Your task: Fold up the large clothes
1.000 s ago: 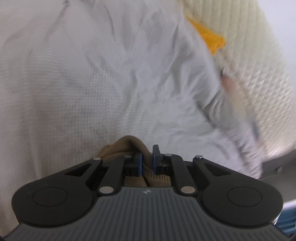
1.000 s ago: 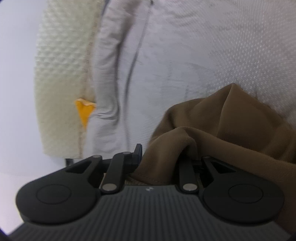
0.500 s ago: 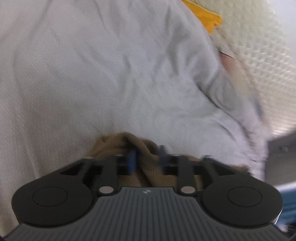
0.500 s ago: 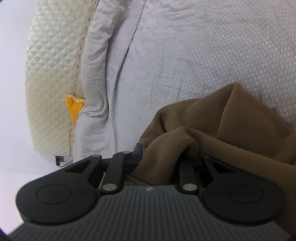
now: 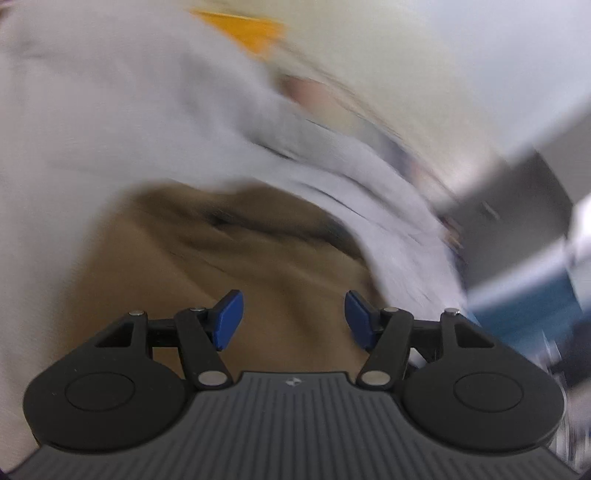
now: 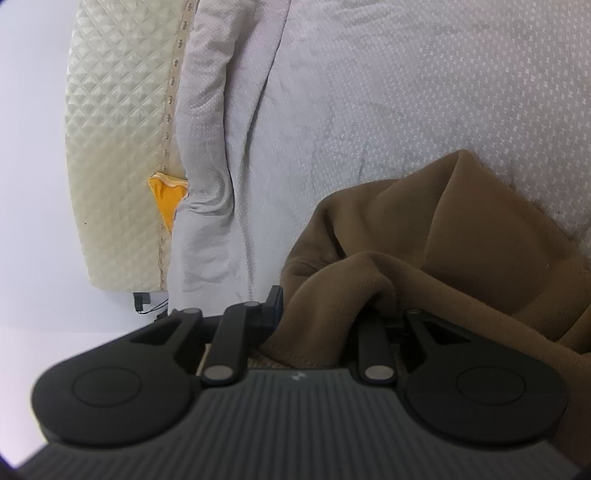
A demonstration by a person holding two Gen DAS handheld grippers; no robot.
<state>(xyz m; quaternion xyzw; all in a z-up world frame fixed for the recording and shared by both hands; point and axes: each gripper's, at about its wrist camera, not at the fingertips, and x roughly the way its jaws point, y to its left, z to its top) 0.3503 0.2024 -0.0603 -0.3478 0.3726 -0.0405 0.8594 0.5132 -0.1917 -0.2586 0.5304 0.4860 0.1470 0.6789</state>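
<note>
Between the left tongs' (image 5: 291,319) blue pads (image 5: 227,319) nothing is held: the jaws stand wide and are opening, with the brown garment (image 5: 229,258) lying ahead of and below them, clear of both pads. This view is blurred. Beyond the garment spreads a grey sheet (image 5: 110,122); farther off, a yellow patch (image 5: 247,31) shows at its far edge. At the right tongs (image 6: 321,314) the jaws stand narrow, clamped on a fold of the garment (image 6: 461,236), which drapes over the right finger and hides it; the left pad (image 6: 275,301) presses the cloth's edge. The garment bunches ahead and to the right of these tongs on the sheet (image 6: 406,92). Left of them lies a quilted cream mattress (image 6: 118,129) with the yellow patch (image 6: 168,201) at its seam.
</note>
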